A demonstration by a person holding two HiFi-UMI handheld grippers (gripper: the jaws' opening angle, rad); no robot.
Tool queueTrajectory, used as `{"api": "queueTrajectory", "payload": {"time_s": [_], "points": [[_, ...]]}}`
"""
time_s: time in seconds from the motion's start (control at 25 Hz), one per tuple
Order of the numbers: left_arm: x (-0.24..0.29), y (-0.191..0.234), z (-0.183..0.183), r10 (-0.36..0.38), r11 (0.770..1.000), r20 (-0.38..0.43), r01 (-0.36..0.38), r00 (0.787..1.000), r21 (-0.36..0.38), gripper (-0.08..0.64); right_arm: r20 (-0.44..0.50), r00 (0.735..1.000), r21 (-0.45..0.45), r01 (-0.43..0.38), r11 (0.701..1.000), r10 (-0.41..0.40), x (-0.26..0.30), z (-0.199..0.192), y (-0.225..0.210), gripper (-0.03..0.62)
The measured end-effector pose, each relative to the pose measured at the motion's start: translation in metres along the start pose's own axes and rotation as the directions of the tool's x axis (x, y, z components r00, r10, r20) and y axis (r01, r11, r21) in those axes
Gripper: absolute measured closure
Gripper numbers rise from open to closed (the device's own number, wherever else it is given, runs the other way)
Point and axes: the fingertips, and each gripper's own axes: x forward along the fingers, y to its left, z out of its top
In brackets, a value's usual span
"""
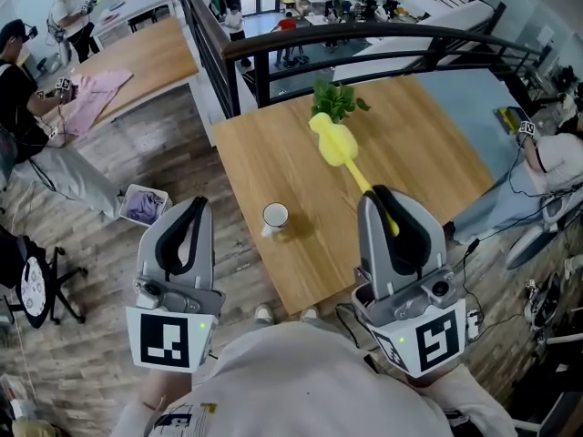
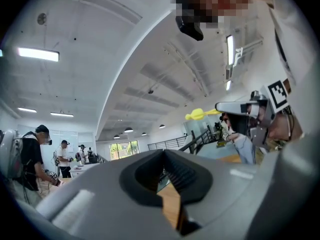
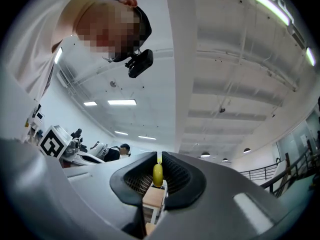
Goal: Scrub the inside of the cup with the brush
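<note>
- The right claw is clenched on the tail end of the yellow brush. In the right gripper view the handle sits pinched between the ribbed pads. A grip that far back gives the head a long lever, so I would keep it firm against twisting.
- The left claw is closed on nothing and hangs just off the counter's near left edge.
- The brush head is raised over the middle of the counter, pointing away from the person. It needs tipping down before it can enter the cup.
- The cup stands upright and unheld near the counter's front edge, between the two claws and nearer the left one. A free cup will likely skid under scrubbing, so the left claw should open and steady its wall first.
- A leafy plant sits just beyond the brush head, so keep any swing short.
</note>
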Motion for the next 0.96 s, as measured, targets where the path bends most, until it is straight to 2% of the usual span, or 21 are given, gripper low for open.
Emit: {"api": "queueTrajectory", "payload": {"time_s": [0.08, 0.36, 0.96], "points": [[0.000, -0.002, -0.004, -0.004, 1.000, -0.019, 0.004, 1.000, -0.006, 0.557, -0.013, 1.000, 0.018, -0.011, 1.000, 0.011, 0.000, -0.004, 0.001, 0.558], [0.008, 0.000, -0.004, -0.011, 1.000, 0.017, 0.011, 1.000, -0.011, 0.557, -0.022, 1.000, 0.045, -0.013, 0.999, 0.014, 0.005, -0.008, 0.004, 0.558], [0.006, -0.005, -0.020, -0.038, 0.998, -0.016, 0.037, 0.999, -0.052, 0.557, -0.056, 0.998, 0.052, -0.024, 0.998, 0.027, 0.007, -0.014, 0.014, 0.558]]}}
